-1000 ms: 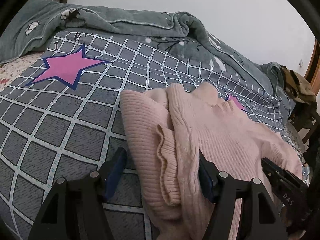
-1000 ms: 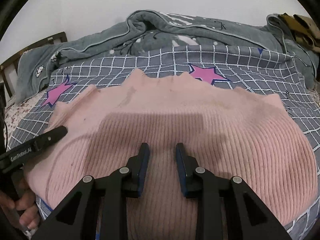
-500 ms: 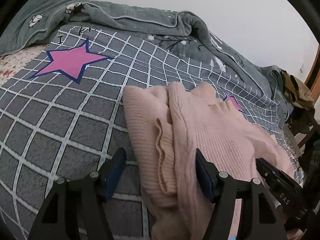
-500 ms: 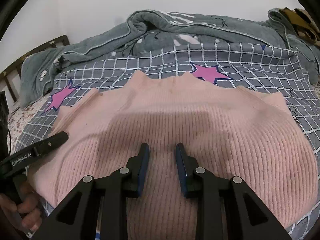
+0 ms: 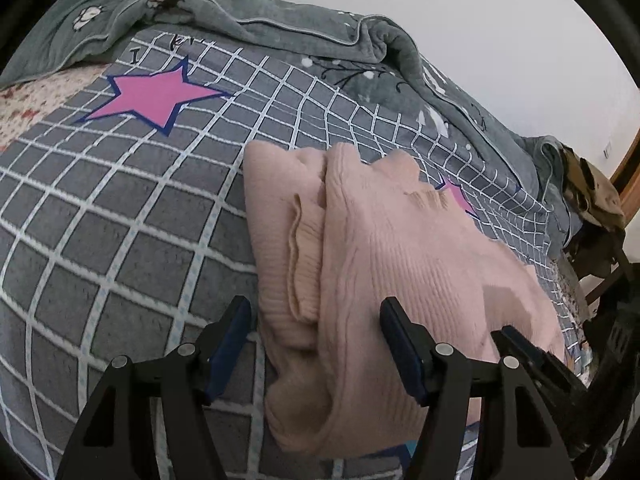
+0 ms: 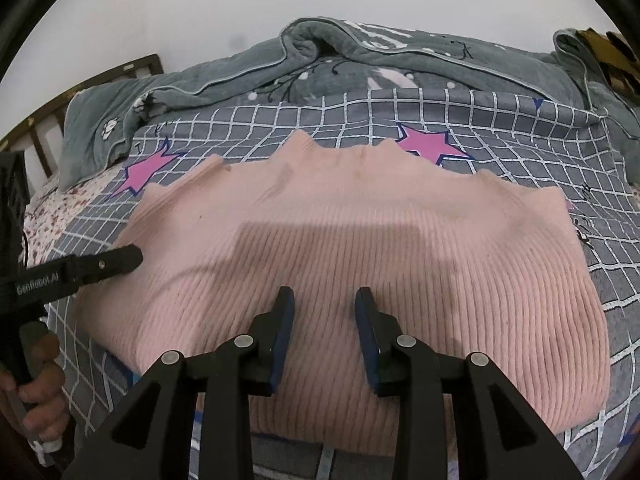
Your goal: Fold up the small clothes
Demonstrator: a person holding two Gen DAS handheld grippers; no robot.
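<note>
Pink ribbed sweater [image 6: 360, 264] is lying folded on the bed, spread across the grey checked bedsheet [image 5: 120, 240] w/ pink stars [image 5: 156, 96]. In the right wrist view it's filling the middle of the frame, scalloped edge at the top, pointing toward the rumpled grey-green blanket [image 6: 400, 52] bunched along the wall.

Right gripper [image 6: 324, 304] is hovering low centre of the frame, just over the knit; its fingers [image 6: 282, 316] are standing a little apart, having just been easing wider, w/ nothing between them, pads not pressing the cloth.

Left gripper [image 5: 316, 320] is sitting at the bottom of the left wrist view, fingers [image 5: 400, 344] spread wide. They're straddling the sweater's folded side edge: left finger over bare sheet just beside the fabric, right finger over the knit. No pinch showing; can't tell if the tips are touching the cloth. In that view the sweater is running from bottom centre up toward centre right, a folded-in sleeve cuff [image 5: 302, 256] lying along its left side.

In the right wrist view the left gripper's black finger is poking in from the left edge, tip at the sweater's left side, w/ a hand [image 6: 38, 392] wrapped round the handle in the lower left corner. A brownish garment [image 5: 596, 196] is piled at the right edge of the left wrist view.
</note>
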